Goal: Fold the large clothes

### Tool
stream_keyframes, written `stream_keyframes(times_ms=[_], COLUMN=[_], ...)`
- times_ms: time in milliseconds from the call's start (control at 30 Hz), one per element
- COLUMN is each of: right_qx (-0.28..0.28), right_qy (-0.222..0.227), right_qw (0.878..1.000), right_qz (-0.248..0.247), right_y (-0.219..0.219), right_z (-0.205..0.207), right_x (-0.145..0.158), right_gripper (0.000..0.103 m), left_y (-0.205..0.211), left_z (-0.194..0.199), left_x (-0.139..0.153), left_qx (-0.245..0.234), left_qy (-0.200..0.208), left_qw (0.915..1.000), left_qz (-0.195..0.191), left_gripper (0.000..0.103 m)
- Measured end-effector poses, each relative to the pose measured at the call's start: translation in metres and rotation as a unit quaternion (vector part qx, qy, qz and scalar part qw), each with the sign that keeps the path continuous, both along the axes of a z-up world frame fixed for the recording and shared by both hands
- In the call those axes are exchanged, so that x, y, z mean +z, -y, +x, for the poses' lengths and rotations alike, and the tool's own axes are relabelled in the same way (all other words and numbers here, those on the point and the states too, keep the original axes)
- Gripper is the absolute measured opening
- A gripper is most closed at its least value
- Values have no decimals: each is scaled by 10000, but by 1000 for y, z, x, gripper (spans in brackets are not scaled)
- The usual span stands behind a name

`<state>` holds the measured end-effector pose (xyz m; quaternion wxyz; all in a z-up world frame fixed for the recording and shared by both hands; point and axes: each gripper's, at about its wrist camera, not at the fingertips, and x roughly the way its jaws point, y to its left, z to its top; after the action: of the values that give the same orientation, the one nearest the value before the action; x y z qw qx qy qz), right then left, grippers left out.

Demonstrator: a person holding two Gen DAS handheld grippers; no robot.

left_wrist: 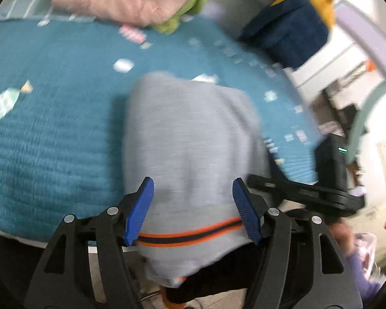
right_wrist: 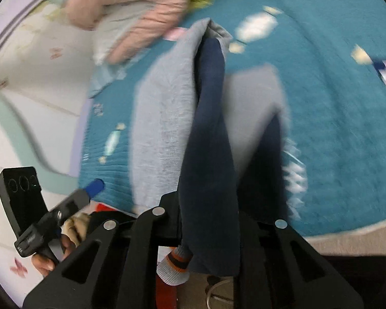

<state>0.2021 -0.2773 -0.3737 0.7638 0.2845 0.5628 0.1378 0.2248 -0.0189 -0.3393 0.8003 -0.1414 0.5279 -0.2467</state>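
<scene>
A: The grey sweatshirt (left_wrist: 193, 139) lies half folded on the teal blanket (left_wrist: 51, 134), its striped hem (left_wrist: 190, 233) hanging off the near edge. The left claw (left_wrist: 193, 211) stands apart around it, with its pads not pressing.

B: And the right claw (right_wrist: 208, 231)?

A: Clamped together on a dark blue fold of it, I think; the pads are hidden under cloth.

B: Risks?

A: With only one side held, the soft fleecy knit may slide off the edge or bunch unevenly. The ribbed blanket might drag it too. The pink jacket (left_wrist: 121, 0) sits near, so a wide swing could catch it.
</scene>
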Motion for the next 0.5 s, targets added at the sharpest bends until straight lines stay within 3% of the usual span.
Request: stream_keyframes(times_ms=[167,233,300,333,500], right_qx=[-365,-360,-435,-509,-687], right_qy=[-603,-518,-467,-415,172], right_qw=[9975,9980,9965,9950,9909], right_qz=[4,-88,-531,-746,-1141], right_y=[22,23,25,27,31], right_z=[-10,-9,-14,-18,-30], right_x=[-37,-32,-21,-13,26], right_gripper=[19,24,28,35,36], left_y=[18,26,28,27,27], left_z=[8,5,7,8,11], left_x=[-52,-64,-70,-71,-77], left_qx=[73,94,96,126,133], left_qy=[-537,-508,-472,-501,-580], left_qw=[9976,9959,9956,9957,9957], left_qz=[425,742,799,771,706], left_gripper=[65,67,69,69,69])
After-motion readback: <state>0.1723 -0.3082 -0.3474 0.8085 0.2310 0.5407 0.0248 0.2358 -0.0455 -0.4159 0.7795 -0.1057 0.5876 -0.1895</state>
